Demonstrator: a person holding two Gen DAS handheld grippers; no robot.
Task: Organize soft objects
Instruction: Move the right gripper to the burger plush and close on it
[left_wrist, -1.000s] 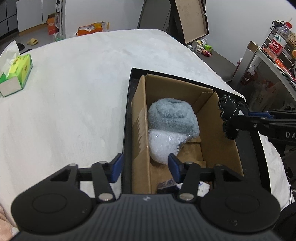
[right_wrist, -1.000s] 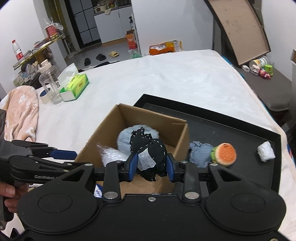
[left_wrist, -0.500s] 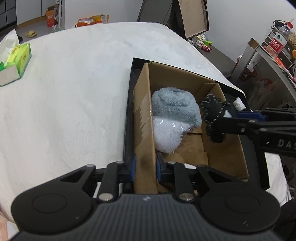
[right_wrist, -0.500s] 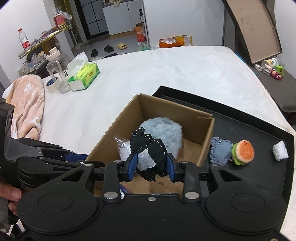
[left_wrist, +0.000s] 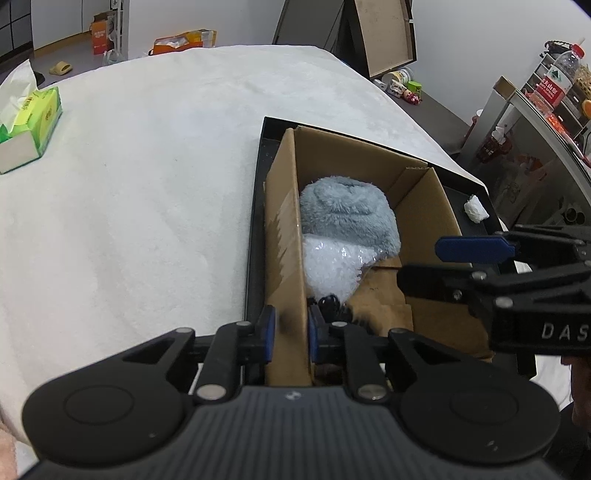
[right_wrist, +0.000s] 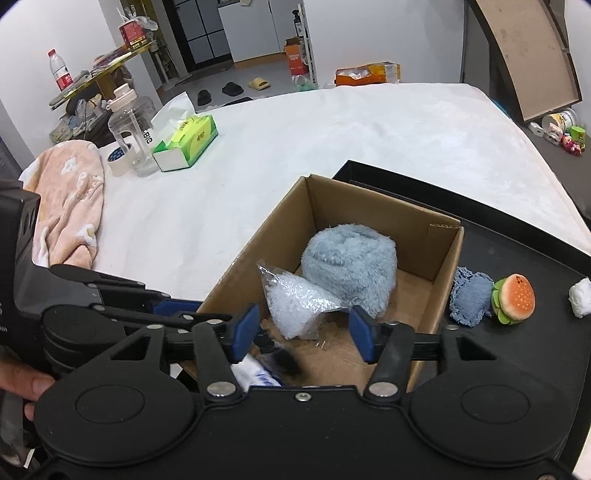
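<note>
Left wrist view: the left gripper (left_wrist: 289, 328) is clamped on the near-left wall of the open brown cardboard box (left_wrist: 284, 236), which stands at the left edge of the flat black tray (left_wrist: 255, 221) on the white-covered table (left_wrist: 147, 184). Inside the box a fluffy grey-blue plush (left_wrist: 349, 218) lies against a clear bag of white filling (left_wrist: 328, 266); a small black fabric piece (left_wrist: 330, 306) lies just inside the near wall.

Right wrist view: the right gripper (right_wrist: 303, 332) hangs over the box's near end, fingers apart and holding nothing. On the tray right of the box lie a blue cloth scrap (right_wrist: 469, 301), a plush hamburger toy (right_wrist: 515, 299) and a white wad (right_wrist: 580, 297).
</note>
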